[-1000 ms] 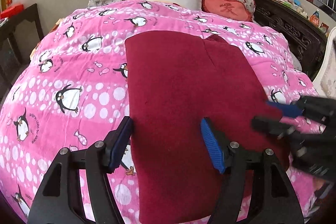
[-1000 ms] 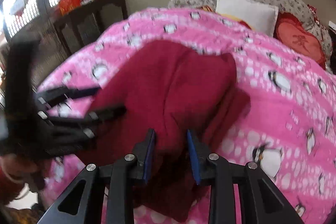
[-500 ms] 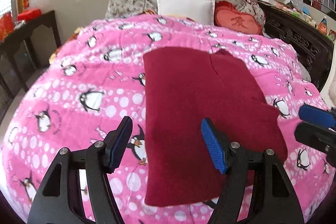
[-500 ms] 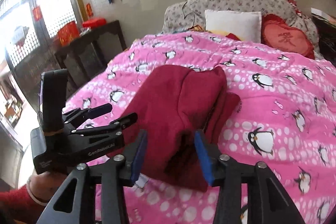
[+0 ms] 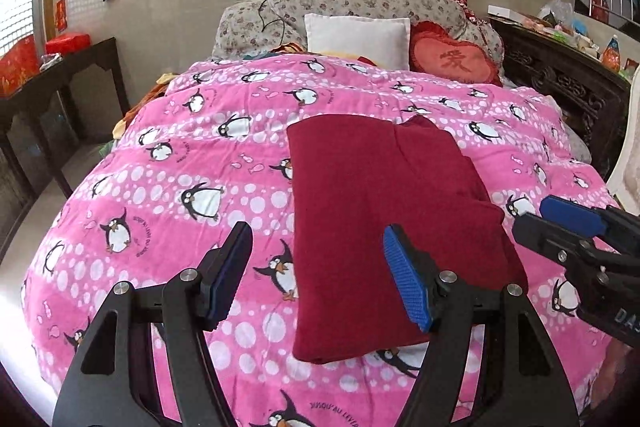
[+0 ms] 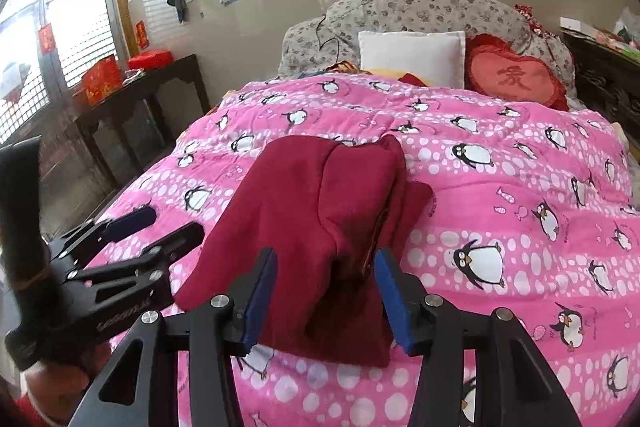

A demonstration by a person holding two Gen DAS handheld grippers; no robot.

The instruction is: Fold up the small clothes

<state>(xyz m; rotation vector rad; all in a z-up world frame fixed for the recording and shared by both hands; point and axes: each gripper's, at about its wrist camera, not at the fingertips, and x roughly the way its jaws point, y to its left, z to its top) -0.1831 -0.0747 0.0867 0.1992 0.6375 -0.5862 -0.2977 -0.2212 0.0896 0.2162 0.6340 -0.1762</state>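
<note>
Both grippers have lifted back off the dark red garment, leaving it folded flat on the pink penguin quilt.

Left gripper and right gripper hover open and empty. Ahead of both, the garment's long axis runs away from the jaws; its near edge lies closest to the right gripper.

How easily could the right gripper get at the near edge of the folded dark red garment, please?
Probably easily: the right gripper stands open just before the dark red garment, nothing lying between; the left gripper is off to the side.
</note>
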